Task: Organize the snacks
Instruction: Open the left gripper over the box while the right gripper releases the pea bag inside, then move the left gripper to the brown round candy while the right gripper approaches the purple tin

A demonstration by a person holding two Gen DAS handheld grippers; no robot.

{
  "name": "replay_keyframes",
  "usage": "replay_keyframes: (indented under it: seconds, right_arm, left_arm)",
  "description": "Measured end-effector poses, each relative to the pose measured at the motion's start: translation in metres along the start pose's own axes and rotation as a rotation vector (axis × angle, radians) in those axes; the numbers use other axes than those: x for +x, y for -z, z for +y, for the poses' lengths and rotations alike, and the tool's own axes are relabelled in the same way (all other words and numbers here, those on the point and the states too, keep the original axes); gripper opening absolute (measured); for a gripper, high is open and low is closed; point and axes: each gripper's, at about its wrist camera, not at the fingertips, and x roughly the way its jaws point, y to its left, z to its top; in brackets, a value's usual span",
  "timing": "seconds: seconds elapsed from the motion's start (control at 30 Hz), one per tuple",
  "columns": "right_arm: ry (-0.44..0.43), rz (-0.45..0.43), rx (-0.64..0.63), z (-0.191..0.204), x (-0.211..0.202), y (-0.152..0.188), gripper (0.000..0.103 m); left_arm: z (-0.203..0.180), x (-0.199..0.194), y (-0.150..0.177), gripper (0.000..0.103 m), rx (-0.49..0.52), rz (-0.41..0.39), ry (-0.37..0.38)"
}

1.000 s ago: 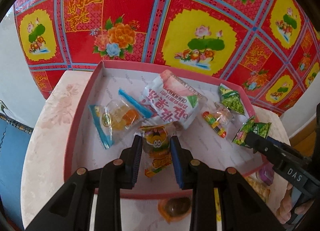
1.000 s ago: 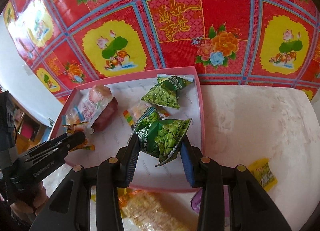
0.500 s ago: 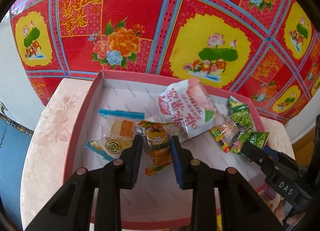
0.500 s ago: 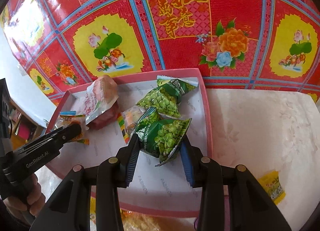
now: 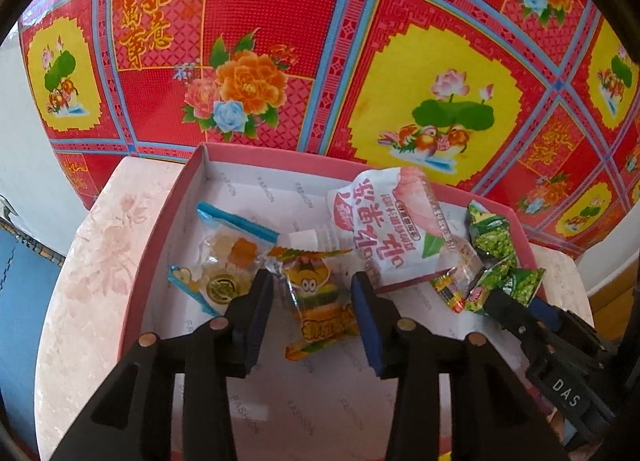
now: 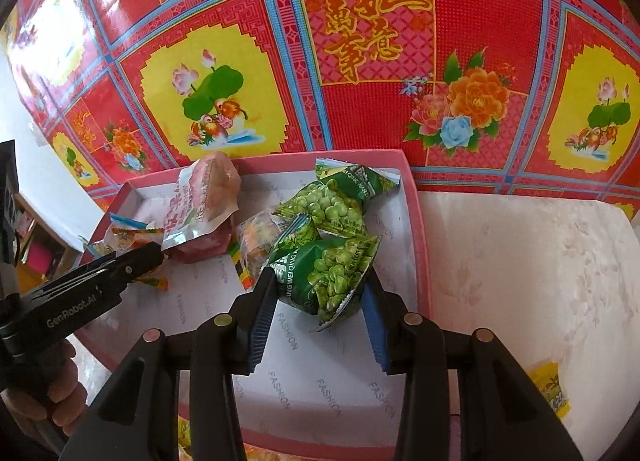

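Several snacks already lie inside the pink box: a pink-and-white pouch, a green pea packet and small candies. Over the box, the left gripper stands spread around an orange candy packet, apparently released, while the right gripper clamps another pea packet. Outside the box, a yellow packet waits on the table.
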Motion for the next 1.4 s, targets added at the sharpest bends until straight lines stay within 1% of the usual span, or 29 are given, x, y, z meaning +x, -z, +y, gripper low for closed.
replay_keyframes:
  seconds: [0.1, 0.17, 0.2, 0.27, 0.33, 0.37, 0.43, 0.57, 0.7, 0.9, 0.97, 1.17, 1.4]
  right_arm:
    - [-0.015, -0.007, 0.01, -0.003, -0.002, 0.0, 0.044]
    - [-0.037, -0.008, 0.015, -0.005, -0.004, 0.0, 0.048]
    - [-0.058, -0.009, 0.021, -0.005, -0.005, 0.0, 0.051]
    - [-0.071, -0.019, 0.023, -0.007, -0.009, 0.001, 0.058]
    - [-0.071, -0.035, 0.012, -0.007, -0.015, 0.001, 0.071]
    - [-0.078, -0.041, 0.007, -0.006, -0.017, 0.002, 0.072]
    - [-0.08, -0.047, 0.003, -0.006, -0.021, 0.002, 0.076]
    - [-0.09, -0.067, 0.014, -0.01, -0.032, 0.005, 0.077]
    - [-0.101, -0.071, 0.023, -0.014, -0.044, 0.01, 0.077]
    - [-0.096, -0.08, 0.032, -0.019, -0.065, 0.019, 0.077]
    - [-0.091, -0.076, 0.032, -0.02, -0.069, 0.022, 0.077]
    - [-0.088, -0.074, 0.041, -0.025, -0.086, 0.038, 0.077]
    - [-0.082, -0.073, 0.047, -0.037, -0.107, 0.059, 0.077]
  left_arm:
    - [-0.005, -0.001, -0.001, 0.044, 0.013, 0.005, -0.016]
    - [-0.011, 0.001, -0.003, 0.044, 0.007, 0.009, -0.031]
    - [-0.01, -0.001, -0.003, 0.044, -0.005, 0.007, -0.037]
    - [-0.009, -0.005, -0.003, 0.045, -0.017, 0.001, -0.03]
    - [-0.009, -0.011, -0.002, 0.049, -0.023, -0.001, -0.027]
    - [-0.008, -0.012, -0.002, 0.051, -0.026, 0.0, -0.025]
    - [-0.007, -0.017, -0.001, 0.054, -0.028, 0.005, -0.022]
    - [-0.008, -0.026, -0.001, 0.055, -0.024, 0.002, -0.014]
    - [-0.013, -0.044, 0.004, 0.055, -0.011, -0.01, -0.03]
    - [-0.026, -0.073, 0.018, 0.055, 0.012, -0.024, -0.01]
    - [-0.022, -0.075, 0.018, 0.055, 0.014, -0.024, -0.003]
    - [-0.027, -0.094, 0.032, 0.055, 0.033, -0.018, 0.021]
    - [-0.033, -0.107, 0.05, 0.055, 0.048, -0.011, 0.037]
